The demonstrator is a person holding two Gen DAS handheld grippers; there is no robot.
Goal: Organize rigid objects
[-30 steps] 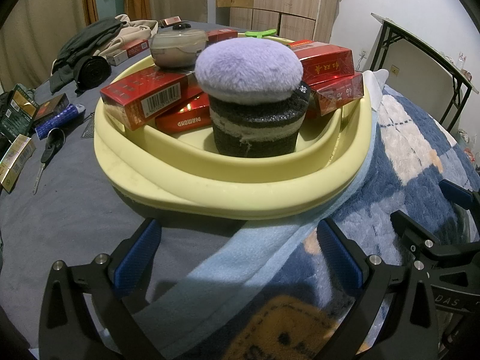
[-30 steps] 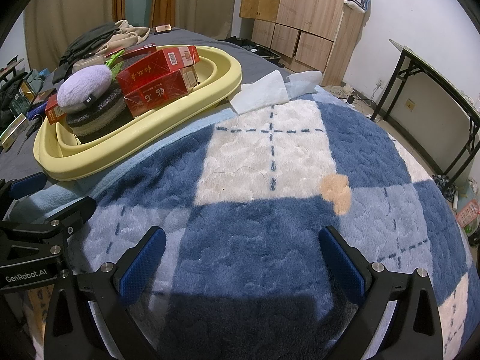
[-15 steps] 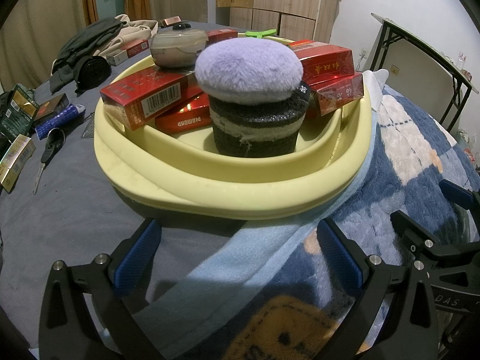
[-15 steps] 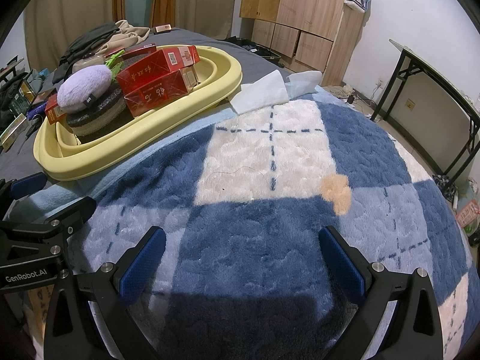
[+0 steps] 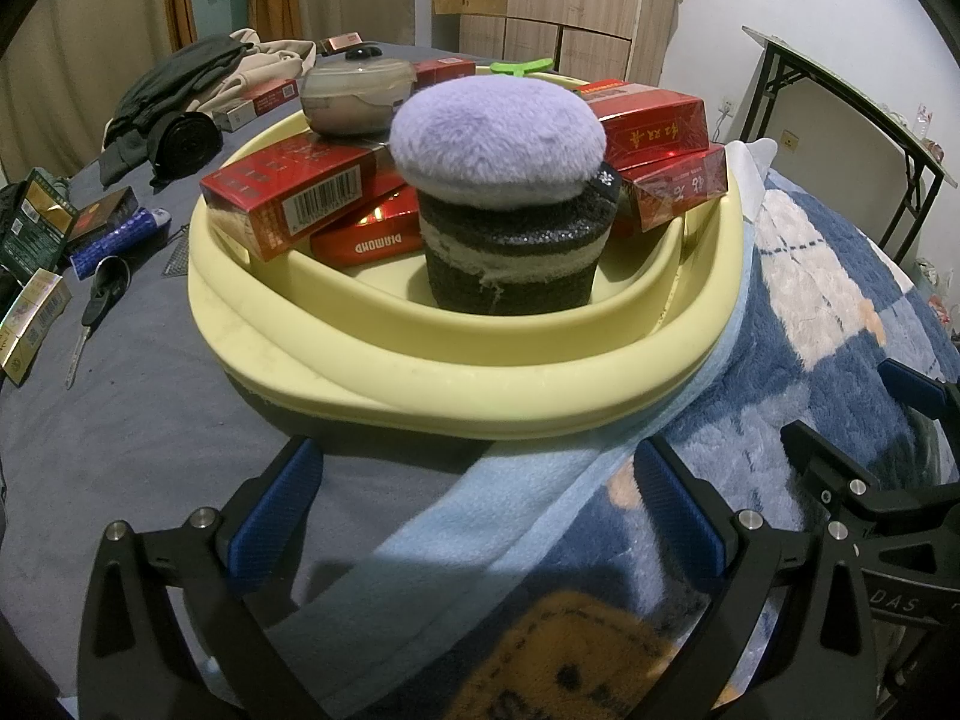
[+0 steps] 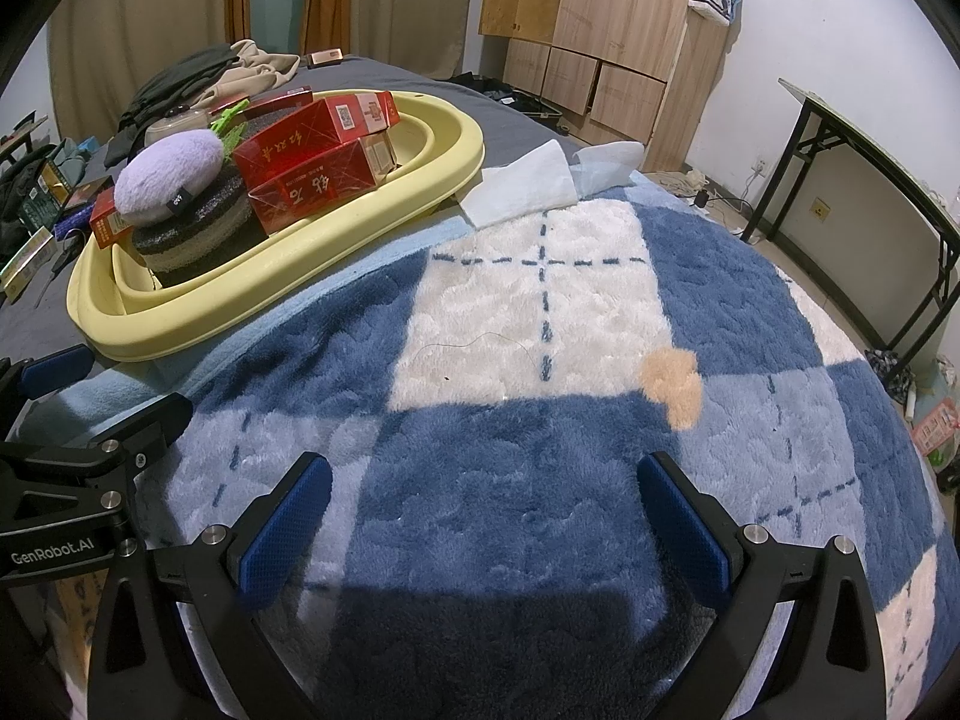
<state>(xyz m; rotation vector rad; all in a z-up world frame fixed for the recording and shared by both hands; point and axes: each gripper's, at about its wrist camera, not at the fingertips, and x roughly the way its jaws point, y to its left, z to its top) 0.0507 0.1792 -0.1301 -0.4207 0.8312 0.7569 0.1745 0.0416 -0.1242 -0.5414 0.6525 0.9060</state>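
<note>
Left wrist – red box (image 5: pixel 366 239) reads DIAMOND upside-down, both hand-held grippers (image 5: pixel 477 507) (image 6: pixel 480 507) spread, empty.

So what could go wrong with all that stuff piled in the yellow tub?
The purple puff only sits loose on the dark striped sponge, so a bump might roll it off. The red boxes are stacked crooked, with a small lidded dish on top that could slide. The yellow tub rests partly on the fluffy blanket and may tip.

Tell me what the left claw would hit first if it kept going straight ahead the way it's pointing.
Most likely the near rim of the yellow basin, which sits directly ahead of the open left claw. If it clears the rim, the purple-topped plush comes next. Height is hard to judge.
</note>
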